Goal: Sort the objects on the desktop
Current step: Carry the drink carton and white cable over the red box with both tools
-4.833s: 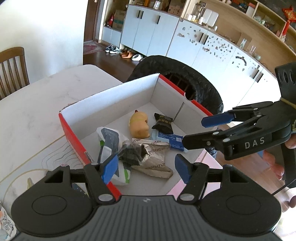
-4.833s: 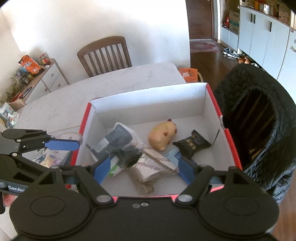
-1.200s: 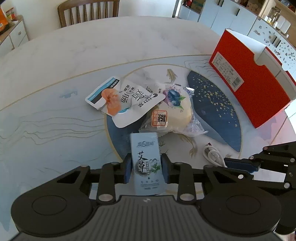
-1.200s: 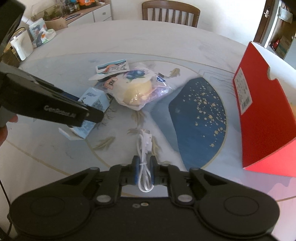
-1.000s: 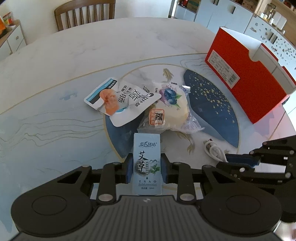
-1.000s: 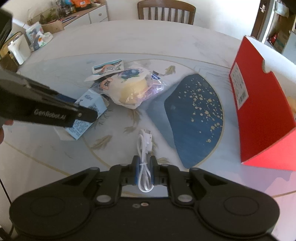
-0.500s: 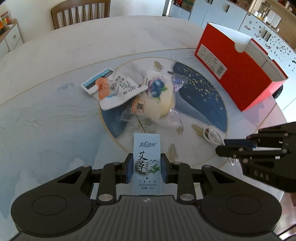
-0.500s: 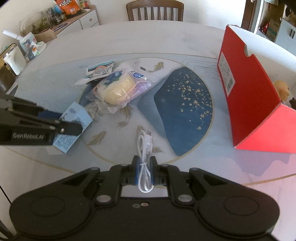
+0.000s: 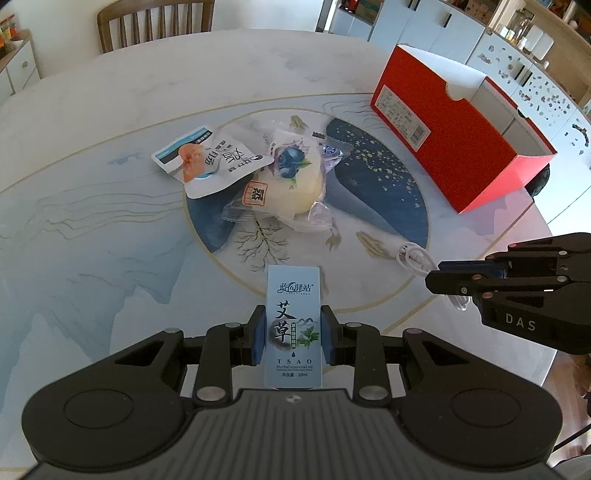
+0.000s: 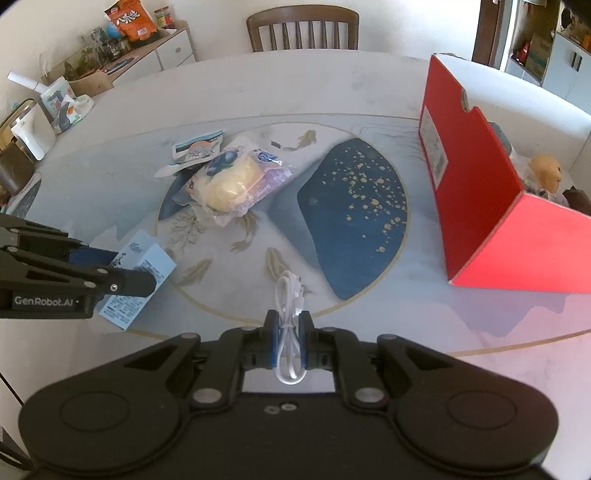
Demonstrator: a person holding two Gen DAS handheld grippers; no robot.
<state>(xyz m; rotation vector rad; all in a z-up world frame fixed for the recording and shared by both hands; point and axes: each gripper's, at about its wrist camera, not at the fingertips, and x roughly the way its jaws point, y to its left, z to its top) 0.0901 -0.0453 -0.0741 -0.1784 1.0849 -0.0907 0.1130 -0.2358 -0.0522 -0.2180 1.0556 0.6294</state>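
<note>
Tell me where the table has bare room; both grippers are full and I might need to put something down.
Free: the blue patch between bun and red box, and the table by the chair. Crowded: bun and pouch overlap at the centre.

- Bright daylight, both views; no motion blur.
- Red box (image 10: 476,206) casts a pinkish shadow on the table (image 10: 369,85) toward 5 o'clock in the right wrist view.
- Cabinets (image 9: 517,55) at 1 o'clock in the left wrist view glare, washed out.
- Fisheye bends edges; corners go dark.
</note>
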